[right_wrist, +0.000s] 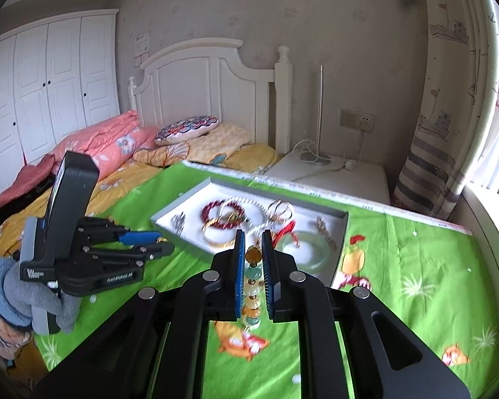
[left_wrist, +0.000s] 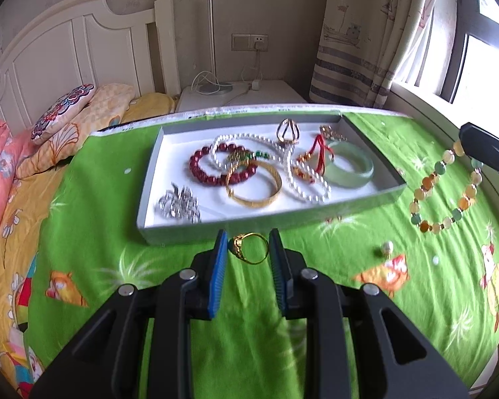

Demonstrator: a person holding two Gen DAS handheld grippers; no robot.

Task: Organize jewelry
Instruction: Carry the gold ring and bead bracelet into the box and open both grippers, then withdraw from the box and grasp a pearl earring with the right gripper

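Only readable bit I'm spotting is on the left gripper [right_wrist: 159, 244] as it's showing up in the right wrist view: white lettering "GenRobot.AI" is running along the lower edge of its black body, just behind the finger linkages. Further back on that same body, near the gloved hand, another small white label is sitting, but it's blurring out too much to read. The paper on the wall isn't legible either.

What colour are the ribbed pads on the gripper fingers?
Blue; the left gripper's ribbed pads show it best, left wrist view.
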